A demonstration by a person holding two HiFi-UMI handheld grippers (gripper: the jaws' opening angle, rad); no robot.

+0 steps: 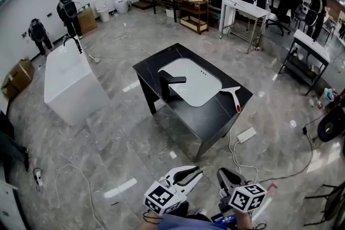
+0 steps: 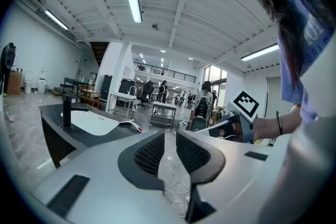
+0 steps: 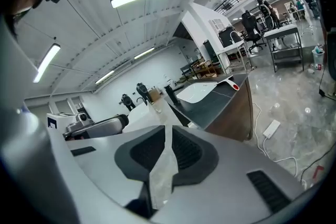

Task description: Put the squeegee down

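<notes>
Head view: from above, a black vanity counter [image 1: 215, 116] stands in the middle of a grey marble floor, with a white sink basin [image 1: 191, 81] and a black faucet [image 1: 168, 82] set into it. The squeegee [image 1: 234, 97] lies flat on the counter just right of the basin, its white blade towards the basin and its red-tipped handle pointing to the counter's near edge. Nothing touches it. At the bottom edge, well apart from the counter, are the left gripper [image 1: 190, 175] and the right gripper [image 1: 225, 174], side by side. White cables [image 1: 237, 156] trail over the floor between them and the counter.

Left gripper view: the two dark pads stand a narrow gap apart, with only floor and a cable seen between them. The squeegee shows far off on the counter to the left.

Right gripper view: the pads meet at their tips and hold nothing. The squeegee lies on the counter in the distance, its red tip nearest the edge.

The squeegee looks already put down and lying steady. Finishing well likely means leaving it untouched, keeping both grippers clear of the counter, and minding the loose cables underfoot.
</notes>
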